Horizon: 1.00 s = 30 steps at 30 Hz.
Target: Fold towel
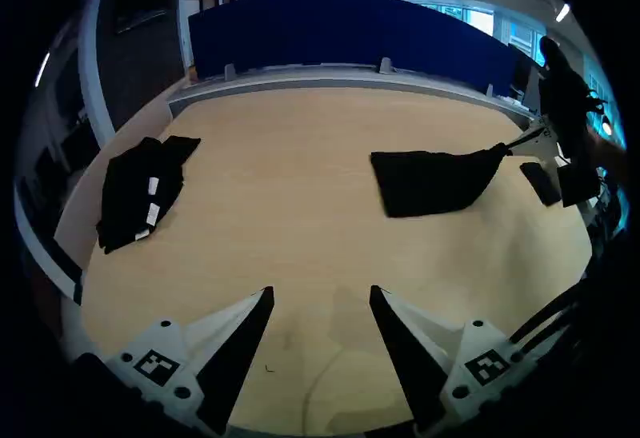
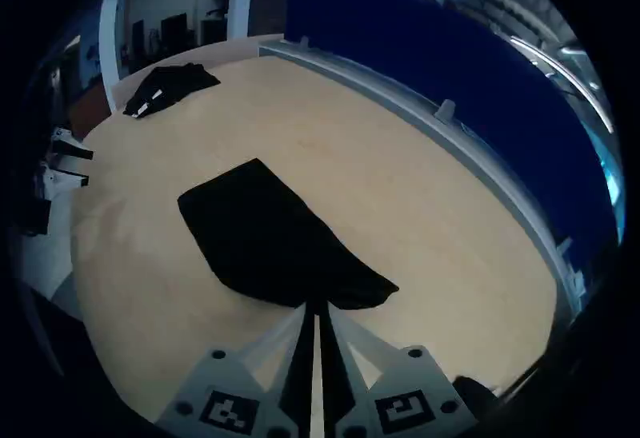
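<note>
One corner of the towel is pinched while the other gripper waits with nothing in it.

Closest in, the right gripper (image 2: 318,310) has its fingers pressed together on the near corner of the black towel (image 2: 264,238). I'd guess that grip is there to lift the corner and carry it over for the fold. The left gripper (image 1: 321,290) hangs over bare wooden table (image 1: 304,222) with its fingers spread wide and nothing between them, probably free to take a second corner. The towel lies flat near the middle of the table, drawn out to a point at the held corner. Further off, a heap of dark cloths (image 1: 140,190) sits well apart near the table's edge, likely set aside. A blue partition (image 1: 352,30) runs behind the table.
</note>
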Motion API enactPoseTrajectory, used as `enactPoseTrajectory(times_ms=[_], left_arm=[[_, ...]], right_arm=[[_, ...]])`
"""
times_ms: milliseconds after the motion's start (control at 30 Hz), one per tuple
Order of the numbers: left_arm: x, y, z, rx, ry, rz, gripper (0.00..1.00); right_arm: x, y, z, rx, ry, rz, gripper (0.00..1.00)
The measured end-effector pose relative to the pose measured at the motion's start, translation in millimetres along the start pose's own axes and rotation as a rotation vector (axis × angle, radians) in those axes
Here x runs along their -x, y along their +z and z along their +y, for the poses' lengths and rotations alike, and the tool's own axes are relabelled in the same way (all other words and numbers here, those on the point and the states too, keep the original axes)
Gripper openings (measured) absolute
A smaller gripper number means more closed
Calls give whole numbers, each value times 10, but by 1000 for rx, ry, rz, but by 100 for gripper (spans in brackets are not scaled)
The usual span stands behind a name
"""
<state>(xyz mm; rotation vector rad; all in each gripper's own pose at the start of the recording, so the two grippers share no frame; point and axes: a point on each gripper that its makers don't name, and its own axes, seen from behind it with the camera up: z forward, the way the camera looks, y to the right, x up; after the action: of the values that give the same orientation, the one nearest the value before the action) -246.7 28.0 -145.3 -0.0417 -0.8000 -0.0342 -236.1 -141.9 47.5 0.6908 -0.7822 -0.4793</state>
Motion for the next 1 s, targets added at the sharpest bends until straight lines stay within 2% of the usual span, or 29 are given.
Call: enactPoseTrajectory(times_ms=[267, 500, 667, 833, 1000], left_arm=[[-11, -97, -32, -4, -4, 1, 88], [4, -212, -101, -34, -17, 7, 88], [10, -305, -127, -53, -26, 16, 89], [19, -389, -125, -66, -47, 33, 88], [68, -423, -116, -80, -65, 40, 88]], right_arm=[[-173, 57, -53, -11, -28, 7, 4], [-542, 222, -252, -51, -101, 21, 4], [-820, 407, -525, -100, -180, 25, 4], [-1042, 651, -925, -164, -261, 20, 4], [-1045, 936, -1393, -245, -319, -4, 4]])
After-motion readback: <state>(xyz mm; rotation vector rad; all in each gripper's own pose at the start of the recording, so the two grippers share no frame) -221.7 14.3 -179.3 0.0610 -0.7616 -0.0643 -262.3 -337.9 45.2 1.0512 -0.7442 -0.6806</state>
